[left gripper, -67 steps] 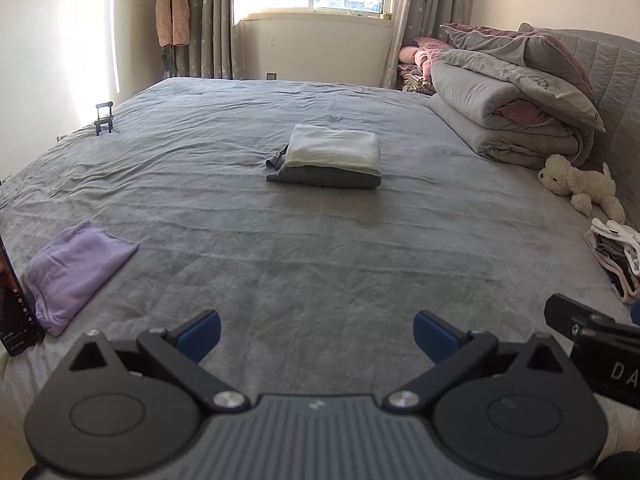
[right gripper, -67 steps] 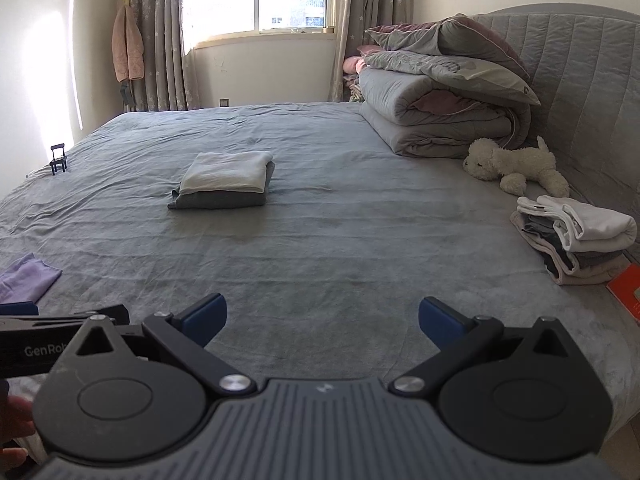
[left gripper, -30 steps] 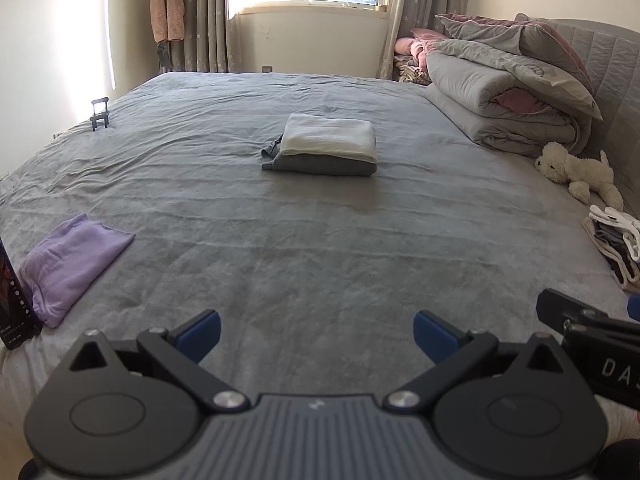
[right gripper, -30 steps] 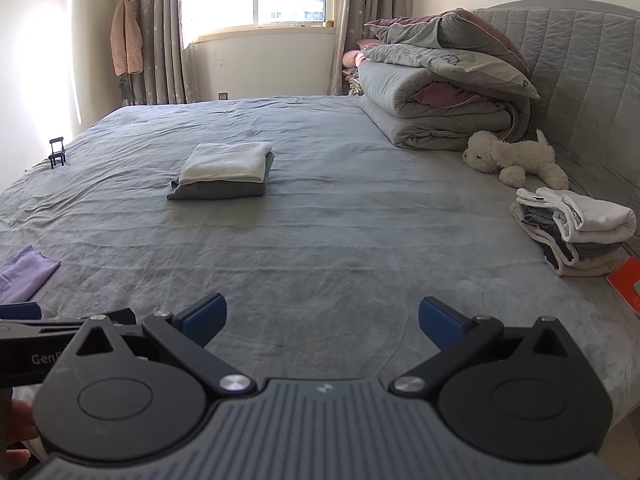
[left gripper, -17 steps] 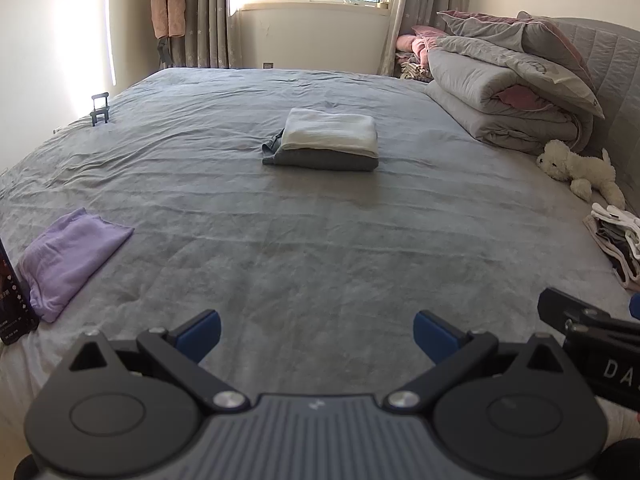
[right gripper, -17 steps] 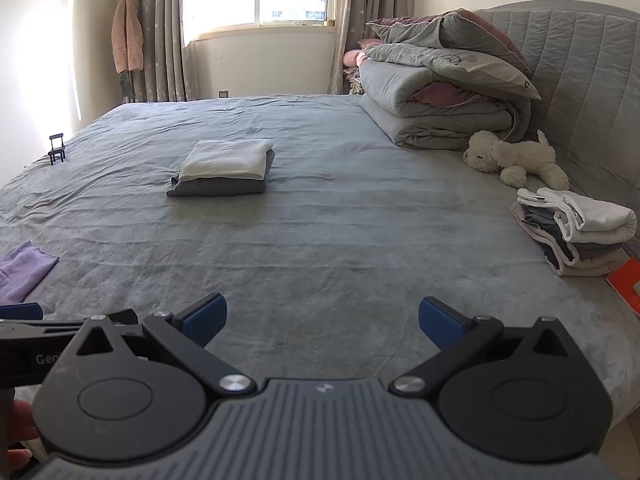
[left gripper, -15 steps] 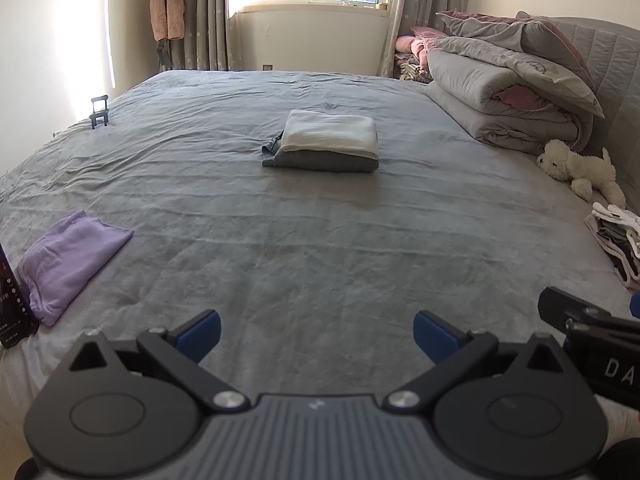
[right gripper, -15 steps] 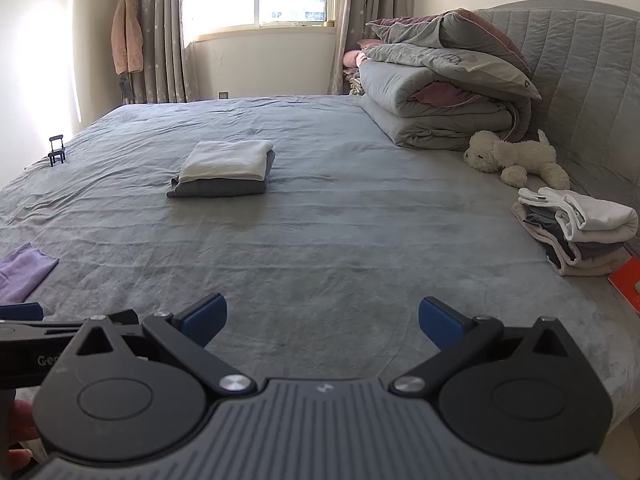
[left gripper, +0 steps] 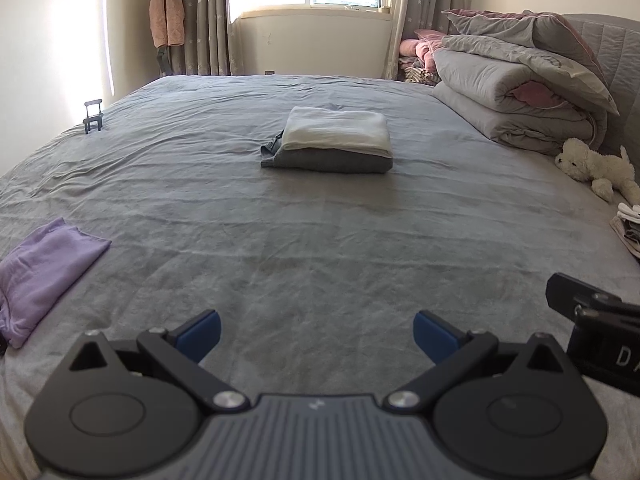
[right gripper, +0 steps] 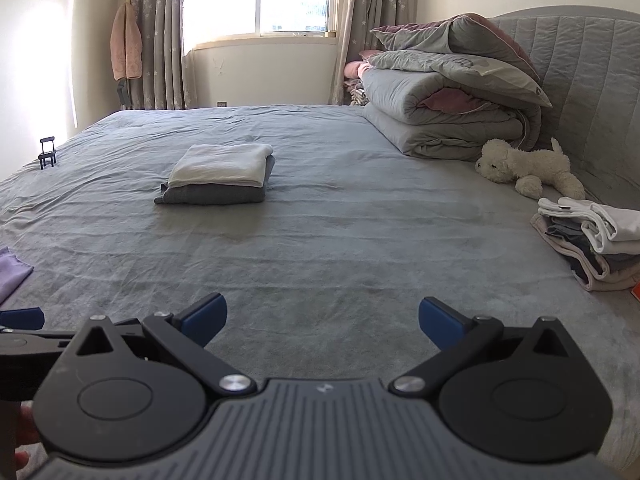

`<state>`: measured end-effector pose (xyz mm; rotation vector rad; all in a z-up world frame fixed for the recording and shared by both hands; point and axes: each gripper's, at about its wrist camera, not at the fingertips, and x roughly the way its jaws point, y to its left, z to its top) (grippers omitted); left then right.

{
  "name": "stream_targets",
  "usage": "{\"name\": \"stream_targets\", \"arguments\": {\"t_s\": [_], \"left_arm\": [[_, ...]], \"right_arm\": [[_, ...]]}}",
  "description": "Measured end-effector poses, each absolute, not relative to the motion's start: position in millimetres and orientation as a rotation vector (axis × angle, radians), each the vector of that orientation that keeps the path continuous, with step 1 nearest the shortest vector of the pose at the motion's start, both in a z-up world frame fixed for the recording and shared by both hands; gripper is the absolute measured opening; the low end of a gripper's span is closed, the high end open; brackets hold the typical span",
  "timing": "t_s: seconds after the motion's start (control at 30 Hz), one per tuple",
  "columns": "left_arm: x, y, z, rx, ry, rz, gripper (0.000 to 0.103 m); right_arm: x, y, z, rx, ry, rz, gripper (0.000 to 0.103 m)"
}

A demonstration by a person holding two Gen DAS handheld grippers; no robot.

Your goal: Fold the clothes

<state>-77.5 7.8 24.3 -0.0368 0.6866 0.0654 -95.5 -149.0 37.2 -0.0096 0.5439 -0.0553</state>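
Note:
A folded stack, white cloth on a grey one [left gripper: 334, 142] [right gripper: 218, 174], lies in the middle of the grey bed [left gripper: 320, 240] [right gripper: 340, 248]. A folded purple cloth [left gripper: 44, 272] [right gripper: 10, 274] lies at the near left edge. A pile of white and grey clothes [right gripper: 592, 242] [left gripper: 628, 228] sits at the right edge. My left gripper [left gripper: 316, 332] is open and empty above the near bed. My right gripper [right gripper: 322, 320] is open and empty beside it, also showing in the left wrist view [left gripper: 592, 336].
Rolled grey and pink duvets [right gripper: 452, 108] [left gripper: 516, 84] lean against the padded headboard [right gripper: 592, 88] at the right. A white plush dog [right gripper: 528, 168] [left gripper: 596, 168] lies below them. A small black stand [left gripper: 93, 115] [right gripper: 47, 152] sits at the far left edge. An orange object [right gripper: 636, 292] shows at the right.
Both grippers stay open and empty; the views shifted slightly forward over the bed. The clothes have not moved.

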Motion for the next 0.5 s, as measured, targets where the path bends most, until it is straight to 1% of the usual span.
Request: {"name": "stream_targets", "arguments": {"t_s": [0.5], "left_arm": [[-26,10,-33,-0.018,0.694,0.08,0.103]], "right_arm": [[-52,-154,-24,0.025,0.577,-0.107,0.103]]}}
